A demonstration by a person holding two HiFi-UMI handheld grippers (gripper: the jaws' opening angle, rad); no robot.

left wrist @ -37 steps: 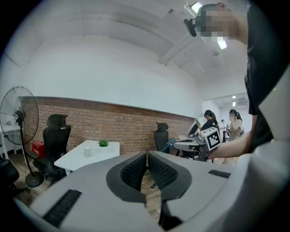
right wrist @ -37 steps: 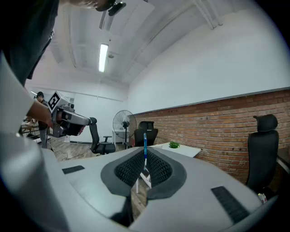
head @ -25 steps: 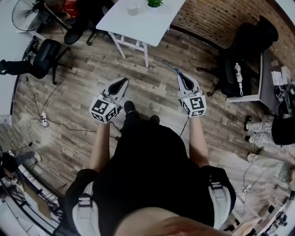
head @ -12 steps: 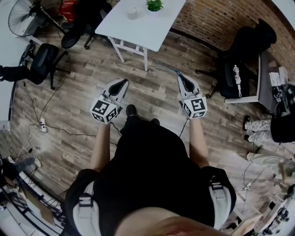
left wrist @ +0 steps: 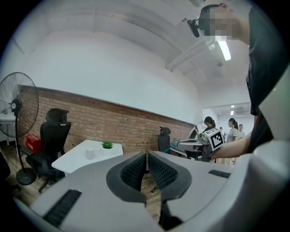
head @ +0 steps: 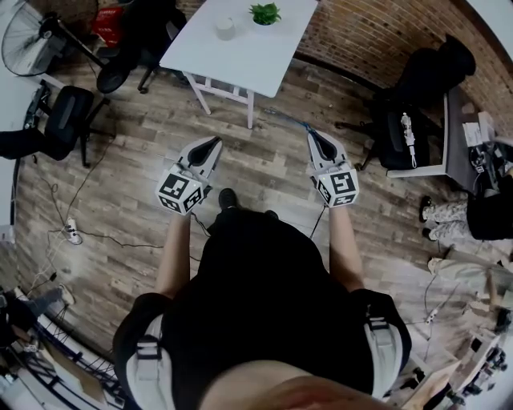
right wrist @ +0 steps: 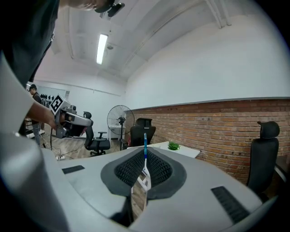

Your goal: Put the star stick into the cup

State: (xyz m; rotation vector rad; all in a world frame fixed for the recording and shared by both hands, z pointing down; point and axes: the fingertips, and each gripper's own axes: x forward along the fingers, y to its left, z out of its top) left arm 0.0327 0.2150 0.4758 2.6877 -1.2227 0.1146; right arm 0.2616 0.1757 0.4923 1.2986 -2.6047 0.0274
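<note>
A white cup [head: 227, 29] stands on a white table [head: 264, 60] ahead of me; it also shows in the left gripper view as the cup [left wrist: 90, 153]. My right gripper [head: 314, 138] is shut on the star stick [head: 288, 118], a thin blue rod that points forward and left. In the right gripper view the stick [right wrist: 145, 145] stands up between the pads of the right gripper [right wrist: 145, 156], with a white tag below. My left gripper [head: 210, 146] is held level beside it. The left gripper [left wrist: 147, 156] has its jaws together on nothing.
A small green plant [head: 264, 13] sits beside the cup. Office chairs [head: 72, 108] and a fan [head: 36, 28] stand at the left, a black chair [head: 425, 80] and a desk [head: 465, 136] at the right. Cables [head: 88, 212] lie on the wooden floor. People stand far off [left wrist: 233, 129].
The table with the cup has come nearer and lower in the head view as I step forward. Both grippers keep their pose, the stick still held.
</note>
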